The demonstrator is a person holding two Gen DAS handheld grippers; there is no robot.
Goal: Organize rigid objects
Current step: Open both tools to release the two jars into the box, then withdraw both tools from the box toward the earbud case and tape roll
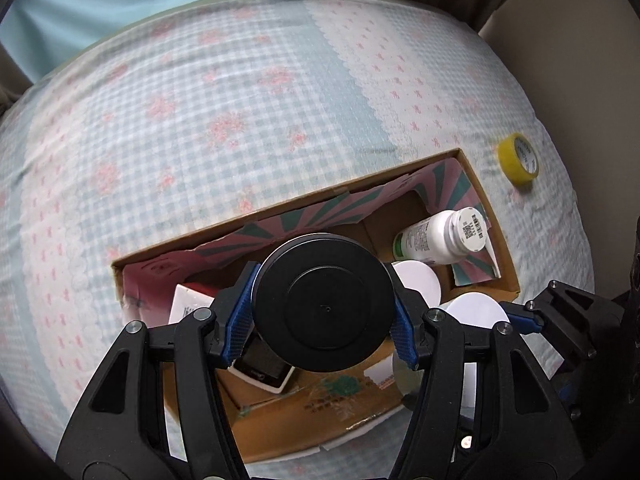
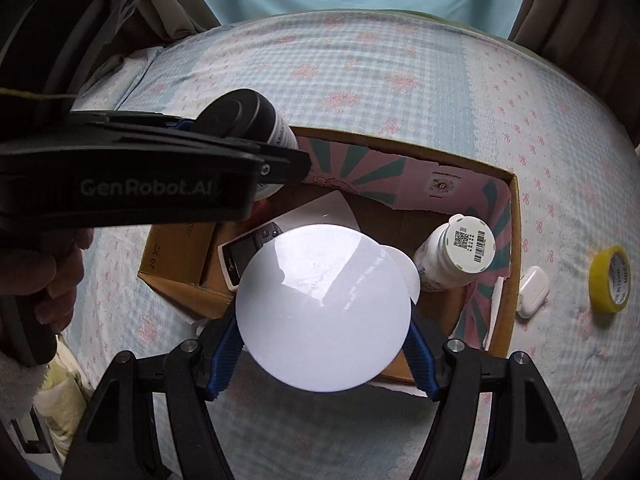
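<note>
My left gripper is shut on a black-lidded jar, held above an open cardboard box. It also shows in the right wrist view. My right gripper is shut on a white-lidded jar, held over the box's near edge. In the box lie a white bottle with a barcode cap, a white-framed device with a dark screen and another white round lid.
A yellow tape roll and a white earbud case lie on the checked bedspread right of the box. The person's hand holds the left gripper at the left. Curtains hang behind the bed.
</note>
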